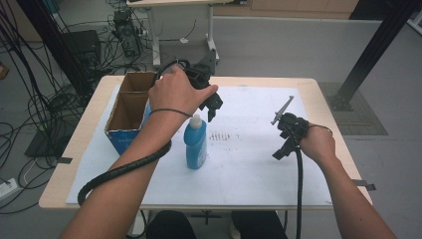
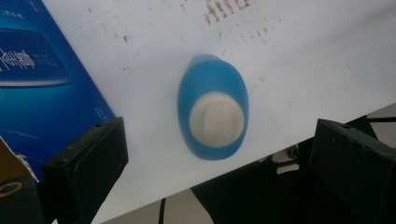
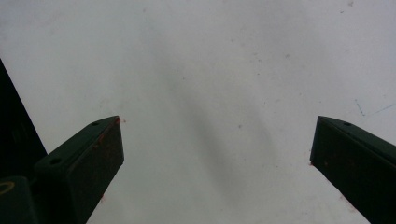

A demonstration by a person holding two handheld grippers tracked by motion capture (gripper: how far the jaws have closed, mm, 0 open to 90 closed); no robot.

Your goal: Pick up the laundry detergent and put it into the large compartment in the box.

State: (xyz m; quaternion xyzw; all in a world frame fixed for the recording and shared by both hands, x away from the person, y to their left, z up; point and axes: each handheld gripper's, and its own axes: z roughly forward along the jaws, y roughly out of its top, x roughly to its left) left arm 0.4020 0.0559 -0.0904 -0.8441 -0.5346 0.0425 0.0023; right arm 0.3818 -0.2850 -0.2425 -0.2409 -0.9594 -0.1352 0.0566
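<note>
Looking down our left gripper (image 2: 219,154), we see its jaws spread wide and empty, the blue bottle (image 2: 212,112) upright directly below between them. Our right gripper (image 3: 217,154) hangs wide open over white paper (image 3: 210,60).

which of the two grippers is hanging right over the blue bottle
The left gripper, beside the cardboard box: the blue bottle stands between its open jaws, cap up. The right gripper faces bare white sheet.
</note>
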